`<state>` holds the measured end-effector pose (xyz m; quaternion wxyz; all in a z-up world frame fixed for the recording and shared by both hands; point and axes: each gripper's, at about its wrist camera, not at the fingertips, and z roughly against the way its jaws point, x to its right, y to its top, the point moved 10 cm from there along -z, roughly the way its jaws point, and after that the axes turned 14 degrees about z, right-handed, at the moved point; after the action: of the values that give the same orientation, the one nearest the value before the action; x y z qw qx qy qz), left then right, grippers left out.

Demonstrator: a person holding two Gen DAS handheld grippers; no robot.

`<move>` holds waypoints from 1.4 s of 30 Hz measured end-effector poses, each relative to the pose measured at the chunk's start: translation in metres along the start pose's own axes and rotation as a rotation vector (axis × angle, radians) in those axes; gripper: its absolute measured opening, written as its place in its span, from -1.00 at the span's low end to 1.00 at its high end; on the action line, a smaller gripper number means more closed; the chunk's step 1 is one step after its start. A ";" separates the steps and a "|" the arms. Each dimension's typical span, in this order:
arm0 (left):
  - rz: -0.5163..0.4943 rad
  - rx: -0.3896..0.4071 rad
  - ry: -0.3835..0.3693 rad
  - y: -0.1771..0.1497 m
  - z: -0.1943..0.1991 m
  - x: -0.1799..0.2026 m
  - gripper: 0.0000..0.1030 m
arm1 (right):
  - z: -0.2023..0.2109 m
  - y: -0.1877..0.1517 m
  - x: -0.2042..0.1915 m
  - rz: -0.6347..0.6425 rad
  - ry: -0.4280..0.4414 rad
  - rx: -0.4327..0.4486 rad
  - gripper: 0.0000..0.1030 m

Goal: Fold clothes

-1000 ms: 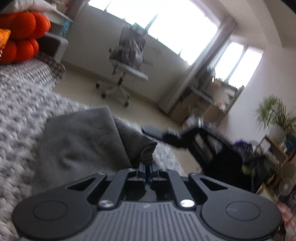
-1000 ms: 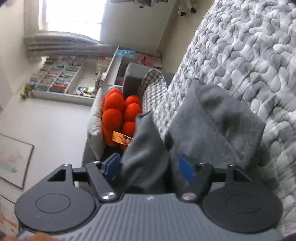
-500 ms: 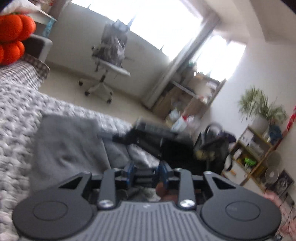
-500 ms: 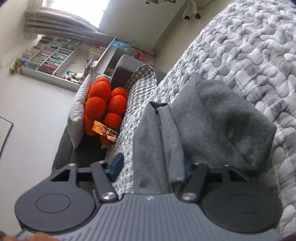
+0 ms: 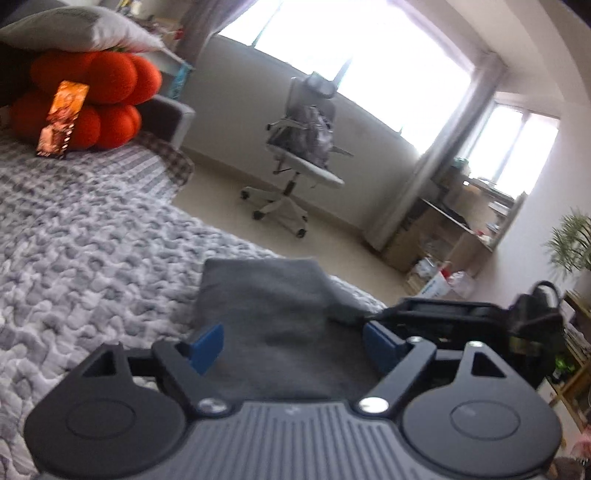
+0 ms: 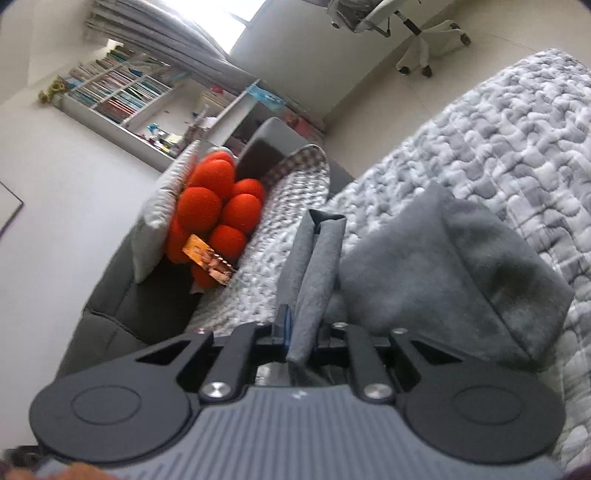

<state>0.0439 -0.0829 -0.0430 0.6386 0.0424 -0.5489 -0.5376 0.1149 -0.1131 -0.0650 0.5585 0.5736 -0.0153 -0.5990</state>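
A grey garment [image 5: 273,314] lies partly folded on the quilted grey bedspread [image 5: 92,266]. My left gripper [image 5: 293,347] hovers low over its near edge. Its jaws are opening, spread wide, and the blue pads [image 5: 207,347] touch no cloth. In the right wrist view the same garment [image 6: 443,266] lies to the right, and a long doubled edge [image 6: 317,258] rises from it. My right gripper [image 6: 301,328] is closing on that edge, pinched between its pads. Its black frame [image 5: 454,314] shows at the right of the left wrist view.
An orange ball cushion [image 5: 92,96] with a card [image 5: 62,118] and a grey pillow [image 5: 74,29] sit at the bed's head. Beyond the bed's edge are bare floor, an office chair [image 5: 306,155], a desk [image 5: 454,221], a plant [image 5: 572,240] and wall shelves [image 6: 122,88].
The left jaws let go of the garment's fold and spread wide as the gripper drew back. The right jaws went from wide open to pinched on the raised edge, and that view rolled.
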 end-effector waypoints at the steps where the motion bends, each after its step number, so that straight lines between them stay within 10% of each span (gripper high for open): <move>1: 0.010 -0.002 0.001 0.000 0.000 -0.002 0.62 | 0.002 0.002 0.000 -0.008 0.010 0.005 -0.75; 16: -0.034 -0.079 -0.013 -0.026 -0.028 0.006 -0.09 | 0.044 0.029 0.048 -0.265 0.086 0.093 -0.75; 27: -0.123 -0.146 -0.002 -0.049 -0.042 0.022 -0.15 | 0.044 0.018 0.091 -0.308 -0.018 0.050 -0.66; 33: -0.247 -0.096 0.010 -0.029 -0.046 0.025 -0.15 | 0.059 0.026 0.072 -0.018 -0.183 0.021 -0.04; 42: -0.491 -0.092 -0.031 0.000 -0.092 0.049 -0.31 | 0.042 0.049 0.015 0.435 -0.324 0.136 -0.03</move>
<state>0.1041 -0.1677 -0.0471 0.4817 0.1372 -0.5067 -0.7017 0.1212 -0.1680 -0.0288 0.6245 0.4897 -0.2674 -0.5466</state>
